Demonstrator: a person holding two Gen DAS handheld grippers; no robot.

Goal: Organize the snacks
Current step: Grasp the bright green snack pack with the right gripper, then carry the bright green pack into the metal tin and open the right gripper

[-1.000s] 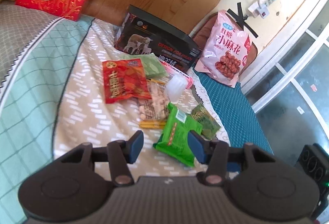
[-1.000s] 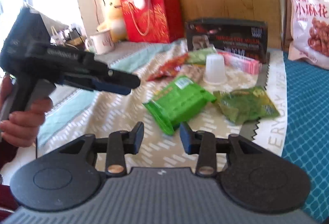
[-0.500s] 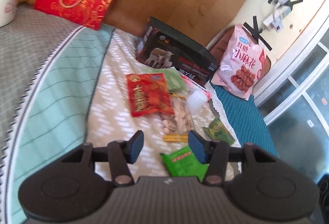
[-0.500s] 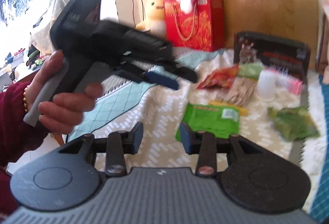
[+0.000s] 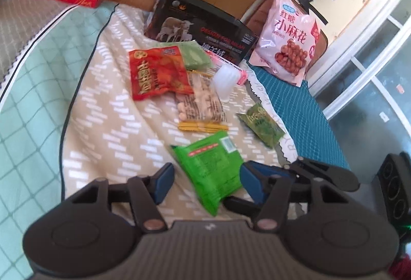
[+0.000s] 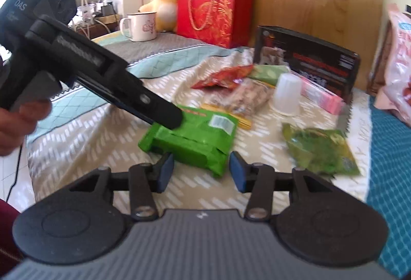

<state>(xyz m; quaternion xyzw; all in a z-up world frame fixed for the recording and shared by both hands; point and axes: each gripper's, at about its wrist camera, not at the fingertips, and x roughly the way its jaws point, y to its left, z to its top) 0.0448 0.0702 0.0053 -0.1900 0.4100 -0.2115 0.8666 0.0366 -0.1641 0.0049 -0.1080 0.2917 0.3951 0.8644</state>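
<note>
A bright green snack packet (image 5: 210,167) lies on the beige patterned blanket (image 5: 108,131). My left gripper (image 5: 207,183) hovers open over its near end, with the packet between the blue pads and neither pad touching it. In the right wrist view a hand holds the left gripper (image 6: 168,119) with its tip over the same green packet (image 6: 190,138). My right gripper (image 6: 201,172) is open just short of the packet's near edge, and one of its fingers (image 5: 321,174) shows at the right of the left wrist view.
Further back lie a red packet (image 5: 156,72), a clear peanut packet (image 5: 200,103), a dark green packet (image 5: 262,126), a white cup (image 5: 224,79), a black box (image 5: 203,26) and a pink bag (image 5: 285,41). A red gift bag (image 6: 213,10) and mug (image 6: 141,26) stand behind.
The left gripper swung back and came down over the green packet, which now lies between its pads. The right gripper closed in on the packet from the other side.
</note>
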